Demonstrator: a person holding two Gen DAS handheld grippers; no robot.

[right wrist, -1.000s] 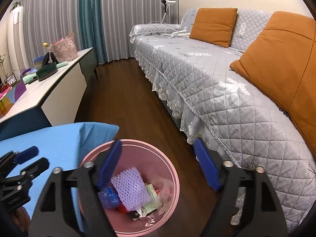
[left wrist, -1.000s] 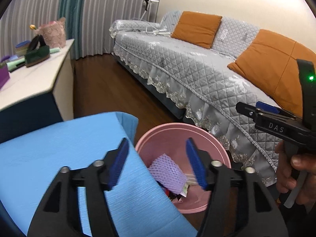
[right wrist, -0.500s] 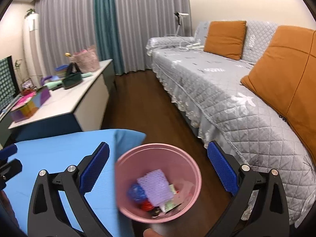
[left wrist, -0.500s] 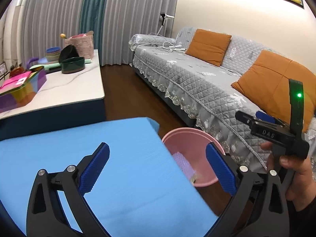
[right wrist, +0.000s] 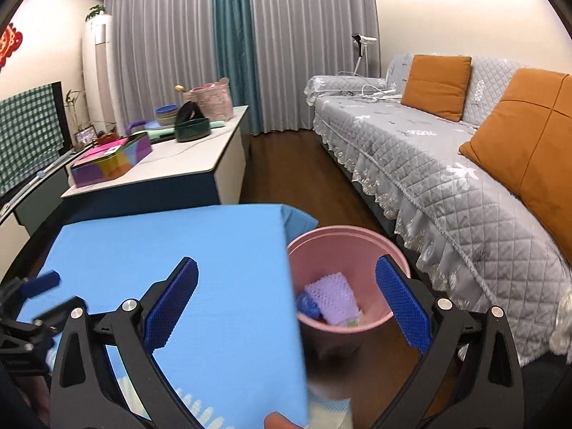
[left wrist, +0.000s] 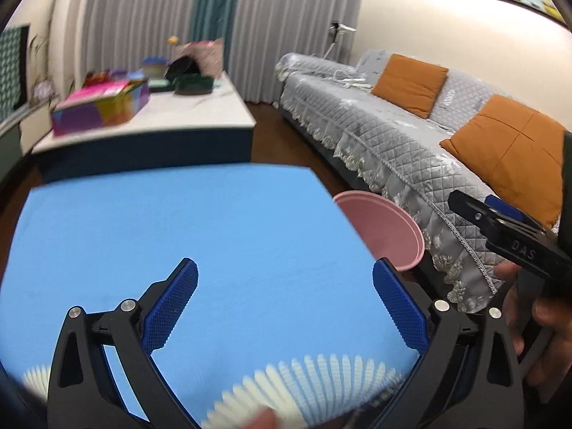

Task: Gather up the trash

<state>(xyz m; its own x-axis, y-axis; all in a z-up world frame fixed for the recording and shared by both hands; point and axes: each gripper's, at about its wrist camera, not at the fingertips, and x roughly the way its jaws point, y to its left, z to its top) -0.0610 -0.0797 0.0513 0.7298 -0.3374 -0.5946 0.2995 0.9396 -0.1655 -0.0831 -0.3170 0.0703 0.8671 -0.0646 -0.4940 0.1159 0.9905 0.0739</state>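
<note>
Both the left gripper (left wrist: 284,304) and right gripper (right wrist: 286,305) have empty, spread fingers, while the light, squashy purple foam net (right wrist: 334,298) lies in the pink bin (right wrist: 364,237) beside the table's (right wrist: 171,250) right edge, best pinched gently across its middle.

The left claw (left wrist: 284,304) stands wide open above the blue worktop (left wrist: 178,236), with nothing between its blue pads (left wrist: 171,304). Its jaws have just been opening. A white ribbed item (left wrist: 314,382), blurred, lies on the worktop at the near edge. A pink bin (left wrist: 389,228) stands just beyond the worktop's right corner, beside the grey quilted sofa (left wrist: 389,143). The right claw (left wrist: 500,228), held by a hand (left wrist: 547,321), shows at the right edge.
</note>
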